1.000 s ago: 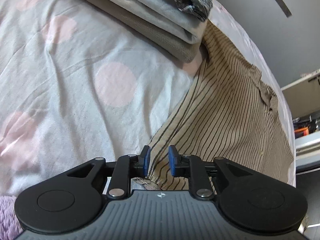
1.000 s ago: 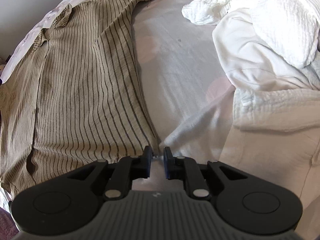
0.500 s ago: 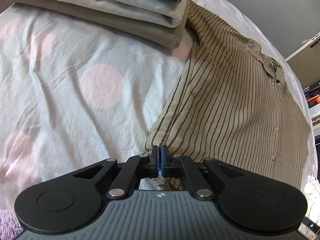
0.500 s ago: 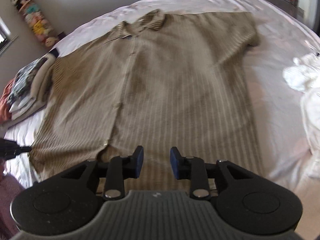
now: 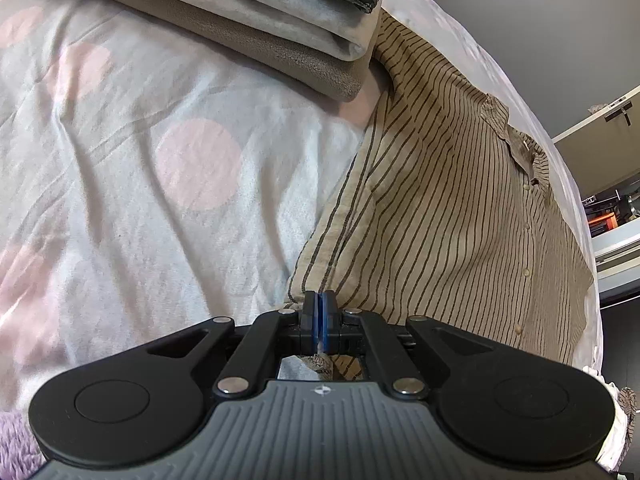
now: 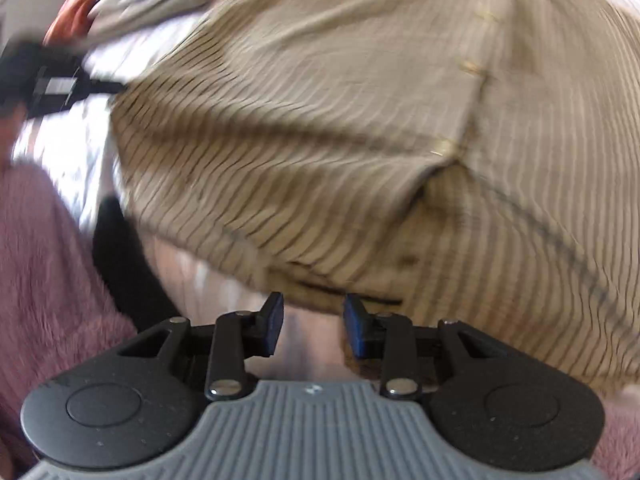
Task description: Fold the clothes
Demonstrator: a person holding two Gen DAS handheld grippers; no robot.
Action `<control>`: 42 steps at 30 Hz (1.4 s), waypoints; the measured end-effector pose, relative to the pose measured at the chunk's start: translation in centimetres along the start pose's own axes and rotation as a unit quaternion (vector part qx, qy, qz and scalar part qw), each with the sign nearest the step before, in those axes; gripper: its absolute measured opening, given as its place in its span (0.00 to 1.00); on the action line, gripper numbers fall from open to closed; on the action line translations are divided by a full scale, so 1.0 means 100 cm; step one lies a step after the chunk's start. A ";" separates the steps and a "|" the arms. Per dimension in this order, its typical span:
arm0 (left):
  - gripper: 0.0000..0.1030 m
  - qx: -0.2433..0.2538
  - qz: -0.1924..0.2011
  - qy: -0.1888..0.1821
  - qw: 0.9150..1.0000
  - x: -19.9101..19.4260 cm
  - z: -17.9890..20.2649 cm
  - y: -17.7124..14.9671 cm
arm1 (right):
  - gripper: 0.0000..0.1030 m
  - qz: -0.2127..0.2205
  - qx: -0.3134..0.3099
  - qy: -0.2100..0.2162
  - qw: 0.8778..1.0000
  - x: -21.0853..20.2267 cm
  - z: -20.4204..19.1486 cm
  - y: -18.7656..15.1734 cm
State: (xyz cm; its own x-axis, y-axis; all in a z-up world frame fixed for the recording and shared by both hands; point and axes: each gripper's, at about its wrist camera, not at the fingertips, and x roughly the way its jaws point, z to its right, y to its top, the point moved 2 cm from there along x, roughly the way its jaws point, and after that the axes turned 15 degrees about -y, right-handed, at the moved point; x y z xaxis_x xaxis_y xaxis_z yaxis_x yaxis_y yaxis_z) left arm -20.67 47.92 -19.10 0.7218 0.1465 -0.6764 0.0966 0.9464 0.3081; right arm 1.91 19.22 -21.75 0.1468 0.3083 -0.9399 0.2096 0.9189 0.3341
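Observation:
A beige shirt with thin dark stripes [image 5: 452,200] lies spread flat on the bed, buttons up, collar far right. My left gripper [image 5: 319,308] is shut on the shirt's near bottom corner at its hem. In the blurred right wrist view the same shirt [image 6: 340,140] fills the frame, with its button placket running down the right. My right gripper [image 6: 313,322] is open and empty, just short of the shirt's bottom hem near the placket. The left gripper [image 6: 60,80] shows as a dark blur at the far left of that view.
The bed sheet [image 5: 140,168] is white with pink dots. A stack of folded clothes [image 5: 256,20] sits at the far end, touching the shirt's sleeve. A pink fuzzy blanket [image 6: 48,280] lies at the near bed edge. Shelves [image 5: 612,216] stand beyond the bed.
My left gripper closed on the shirt's bottom corner and holds it. My right gripper opened and swung left and down from the shirt's right edge to its bottom hem.

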 end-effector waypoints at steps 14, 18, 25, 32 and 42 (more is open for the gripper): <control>0.00 -0.013 0.013 -0.022 1.000 -0.007 -0.003 0.000 | 0.00 0.005 -0.118 -0.036 0.992 -0.002 -0.027 -0.005; 0.00 -0.015 0.015 -0.021 1.000 -0.009 -0.002 0.001 | 0.00 -0.005 -0.124 -0.045 0.991 -0.011 -0.015 -0.020; 0.00 0.004 -0.018 0.075 0.997 0.001 0.001 -0.001 | 0.00 -0.019 -0.109 -0.037 0.993 -0.009 -0.005 -0.034; 0.00 0.002 -0.078 0.115 0.990 0.027 -0.003 -0.002 | 0.04 -0.018 -0.088 -0.023 0.996 -0.010 0.002 -0.034; 0.02 -0.012 -0.022 0.033 0.999 0.003 0.001 -0.006 | 0.27 0.058 0.015 -0.041 0.997 -0.068 0.076 -0.043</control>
State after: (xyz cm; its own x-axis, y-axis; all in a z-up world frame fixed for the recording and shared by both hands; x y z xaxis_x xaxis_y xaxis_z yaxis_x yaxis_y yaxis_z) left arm -20.46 47.38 -19.40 0.6698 0.1221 -0.7325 0.1105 0.9590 0.2609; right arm 7.33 11.34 -16.26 0.2507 0.3904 -0.8859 0.2155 0.8696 0.4442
